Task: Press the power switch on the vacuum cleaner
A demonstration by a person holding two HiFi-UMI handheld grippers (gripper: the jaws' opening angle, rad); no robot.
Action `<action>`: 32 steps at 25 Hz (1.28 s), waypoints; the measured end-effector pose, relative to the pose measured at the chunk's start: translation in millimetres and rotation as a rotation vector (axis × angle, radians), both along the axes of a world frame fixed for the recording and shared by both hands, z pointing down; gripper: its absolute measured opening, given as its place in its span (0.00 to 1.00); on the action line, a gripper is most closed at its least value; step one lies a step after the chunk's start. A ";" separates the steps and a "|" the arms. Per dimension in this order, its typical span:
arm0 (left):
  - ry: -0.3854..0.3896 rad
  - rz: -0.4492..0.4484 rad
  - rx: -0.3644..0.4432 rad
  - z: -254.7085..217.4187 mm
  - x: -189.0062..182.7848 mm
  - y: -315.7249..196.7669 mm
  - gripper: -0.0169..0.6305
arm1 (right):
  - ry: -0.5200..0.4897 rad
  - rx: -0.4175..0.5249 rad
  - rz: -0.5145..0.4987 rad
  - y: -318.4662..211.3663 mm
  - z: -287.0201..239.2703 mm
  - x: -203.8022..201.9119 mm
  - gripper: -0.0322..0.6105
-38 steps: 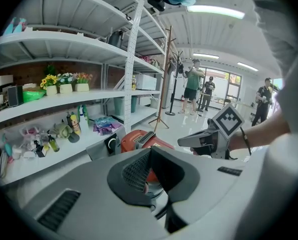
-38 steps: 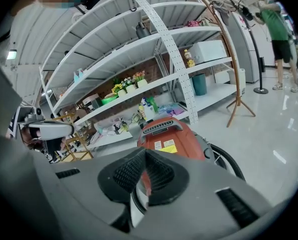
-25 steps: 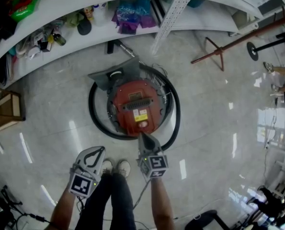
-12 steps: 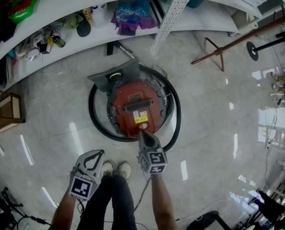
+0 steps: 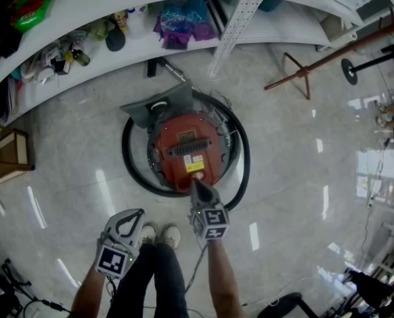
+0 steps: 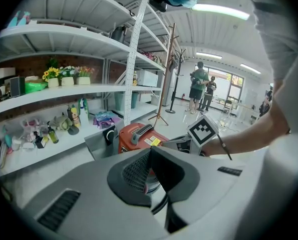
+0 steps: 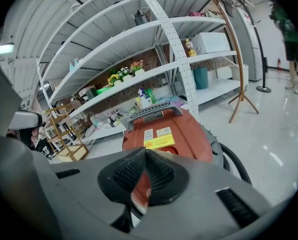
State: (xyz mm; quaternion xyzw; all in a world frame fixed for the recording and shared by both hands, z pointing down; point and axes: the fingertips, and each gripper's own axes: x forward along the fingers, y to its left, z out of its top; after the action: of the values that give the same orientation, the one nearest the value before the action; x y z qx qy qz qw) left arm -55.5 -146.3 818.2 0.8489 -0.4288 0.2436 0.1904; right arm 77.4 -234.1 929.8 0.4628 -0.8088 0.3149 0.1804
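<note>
Head view: right gripper (image 5: 198,185), fingers clenched on nothing, tips over the vacuum cleaner's (image 5: 183,144) near edge; left gripper (image 5: 137,210), likewise clenched, well apart.

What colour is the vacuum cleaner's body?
The vacuum cleaner is red, with a yellow sticker; the right gripper view shows it best.

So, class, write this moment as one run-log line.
right gripper: shut, tip at near edge of vacuum cleaner | left gripper: shut, empty, held aside
</note>
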 end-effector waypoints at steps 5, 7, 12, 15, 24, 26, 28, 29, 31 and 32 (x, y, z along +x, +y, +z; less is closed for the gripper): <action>0.009 -0.018 0.007 -1.7 -3.1 -4.7 0.04 | 0.002 -0.001 -0.008 -1.4 -2.3 -1.0 0.06; 0.004 -0.019 0.006 -0.4 -4.9 -5.9 0.04 | 0.006 -0.001 -0.010 -1.7 -2.3 -1.3 0.06; 0.002 -0.026 0.010 0.9 -8.8 -8.7 0.04 | 0.029 -0.001 -0.019 -2.7 -2.6 -2.8 0.06; -0.002 -0.018 0.012 2.1 -8.0 -8.3 0.04 | 0.033 -0.007 -0.019 -2.3 -1.4 -3.3 0.06; 0.006 -0.029 0.008 5.3 -9.0 -10.1 0.04 | 0.045 0.002 -0.006 -11.7 -0.3 -2.9 0.07; 0.005 -0.028 0.007 7.0 -8.8 -9.5 0.04 | 0.045 0.007 -0.006 -11.8 0.1 -3.0 0.06; 0.002 -0.024 0.007 8.5 -8.4 -8.9 0.04 | 0.046 0.009 -0.006 -11.7 0.7 -3.0 0.07; 0.002 -0.023 0.007 8.7 -8.2 -8.9 0.04 | 0.050 0.011 -0.007 -11.8 0.6 -3.0 0.07; 0.005 -0.025 0.006 8.1 -8.5 -9.5 0.04 | 0.059 0.014 -0.009 -11.9 0.0 -3.0 0.07; 0.006 -0.027 0.004 7.9 -8.9 -9.8 0.04 | 0.060 0.015 -0.010 -11.9 -0.3 -3.1 0.07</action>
State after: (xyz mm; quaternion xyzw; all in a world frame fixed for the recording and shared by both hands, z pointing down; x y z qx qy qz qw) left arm -64.4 -156.1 826.1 0.8441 -0.4402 0.2375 0.1931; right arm 74.4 -245.9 929.4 0.4695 -0.8076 0.2939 0.2026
